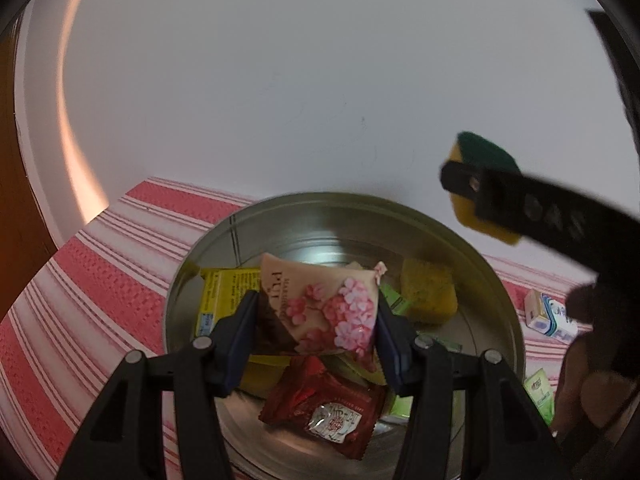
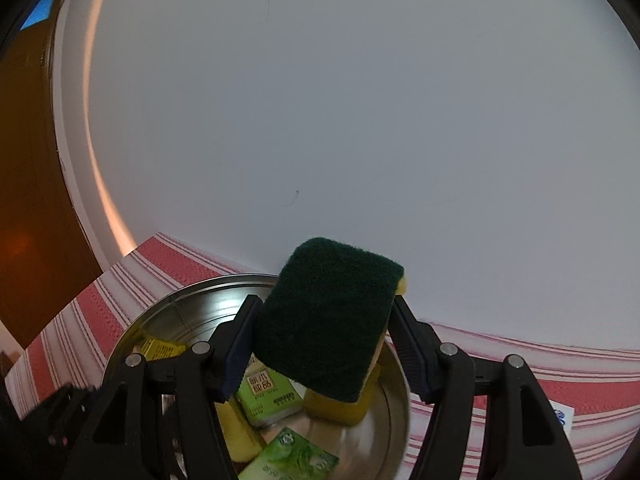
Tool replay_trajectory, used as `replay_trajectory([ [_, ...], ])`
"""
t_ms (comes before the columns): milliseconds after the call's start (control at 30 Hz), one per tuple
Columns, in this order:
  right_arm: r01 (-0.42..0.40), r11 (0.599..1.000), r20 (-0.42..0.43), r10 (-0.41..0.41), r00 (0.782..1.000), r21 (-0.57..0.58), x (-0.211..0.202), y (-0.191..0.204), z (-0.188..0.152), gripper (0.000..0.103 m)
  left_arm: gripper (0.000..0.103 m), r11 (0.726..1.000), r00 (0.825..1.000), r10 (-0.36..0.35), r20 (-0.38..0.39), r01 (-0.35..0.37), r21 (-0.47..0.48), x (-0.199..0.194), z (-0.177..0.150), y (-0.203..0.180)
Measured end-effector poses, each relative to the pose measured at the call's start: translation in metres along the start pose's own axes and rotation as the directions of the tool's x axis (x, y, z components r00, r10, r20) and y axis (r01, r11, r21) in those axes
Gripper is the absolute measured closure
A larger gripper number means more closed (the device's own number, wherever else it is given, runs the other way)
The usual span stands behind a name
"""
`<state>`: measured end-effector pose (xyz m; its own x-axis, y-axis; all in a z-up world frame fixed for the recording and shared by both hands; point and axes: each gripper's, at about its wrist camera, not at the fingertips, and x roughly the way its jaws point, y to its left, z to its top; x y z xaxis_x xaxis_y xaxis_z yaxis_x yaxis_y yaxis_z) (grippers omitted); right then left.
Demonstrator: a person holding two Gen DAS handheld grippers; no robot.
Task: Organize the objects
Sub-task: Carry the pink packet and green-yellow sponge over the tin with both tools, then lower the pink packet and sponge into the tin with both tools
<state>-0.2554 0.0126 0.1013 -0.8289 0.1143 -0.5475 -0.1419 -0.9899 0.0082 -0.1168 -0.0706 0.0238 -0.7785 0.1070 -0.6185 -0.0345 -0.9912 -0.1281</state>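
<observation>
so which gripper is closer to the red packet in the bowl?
Left. The left gripper hangs right above the red packet; the right gripper is off beyond the bowl's far rim.

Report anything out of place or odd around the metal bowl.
Most items are piled in the metal bowl, but a blue-and-white carton and a green packet lie on the striped cloth beside it. Nothing looks spilled or damaged.
</observation>
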Motion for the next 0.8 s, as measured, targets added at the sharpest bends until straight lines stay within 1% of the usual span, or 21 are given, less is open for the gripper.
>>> replay_trajectory([
  [100,-0.021,1.000,-0.043,0.022,0.999,0.010,0.014,0.002,0.007,0.037,0.049,1.000,1.000,-0.001,-0.019,0.001,-0.002,0.004,-0.001,-0.001],
  [167,-0.024,1.000,-0.066,0.024,0.998,-0.008,0.020,0.005,0.010,0.037,0.049,1.000,1.000,-0.002,-0.027,0.002,-0.004,0.005,-0.002,-0.002],
  [267,-0.040,0.998,-0.129,0.034,0.991,-0.041,0.039,0.015,0.013,0.037,0.049,1.000,0.999,0.000,-0.038,0.000,0.003,0.006,-0.003,-0.004],
  [433,-0.084,0.996,-0.212,0.075,0.974,-0.035,0.058,0.025,0.008,0.037,0.049,1.000,0.999,0.001,-0.051,0.000,0.022,0.010,-0.005,-0.007],
  [500,-0.112,0.994,-0.242,0.105,0.965,-0.015,0.067,0.027,0.004,0.036,0.049,1.000,0.998,0.002,-0.057,-0.001,0.026,0.012,-0.006,-0.008],
  [533,-0.142,0.990,-0.273,0.138,0.952,0.005,0.059,0.012,-0.002,0.035,0.049,1.000,0.998,0.003,-0.058,-0.001,0.029,0.012,-0.006,-0.009],
  [567,-0.167,0.986,-0.313,0.167,0.935,0.025,0.066,0.013,-0.005,0.035,0.049,0.999,0.998,0.005,-0.058,-0.003,0.032,0.013,-0.006,-0.010],
  [633,-0.176,0.983,-0.364,0.184,0.913,0.056,0.077,0.015,-0.012,0.034,0.049,0.999,0.998,0.006,-0.063,-0.003,0.042,0.013,-0.006,-0.011],
  [667,-0.180,0.980,-0.374,0.199,0.906,0.083,0.079,0.013,-0.014,0.034,0.047,0.998,0.998,0.003,-0.066,0.001,0.056,0.014,-0.007,-0.013],
  [733,-0.190,0.973,-0.357,0.225,0.907,0.131,0.074,0.004,-0.018,0.028,0.038,0.997,0.998,0.007,-0.062,-0.003,0.072,0.014,-0.007,-0.017],
  [767,-0.210,0.966,-0.339,0.249,0.907,0.150,0.070,0.001,-0.016,0.026,0.033,0.997,0.998,0.003,-0.056,0.001,0.072,0.012,-0.008,-0.018],
  [800,-0.215,0.964,-0.323,0.255,0.911,0.155,0.065,-0.003,-0.016,0.026,0.027,0.998,0.999,-0.001,-0.055,0.005,0.063,0.011,-0.007,-0.017],
])
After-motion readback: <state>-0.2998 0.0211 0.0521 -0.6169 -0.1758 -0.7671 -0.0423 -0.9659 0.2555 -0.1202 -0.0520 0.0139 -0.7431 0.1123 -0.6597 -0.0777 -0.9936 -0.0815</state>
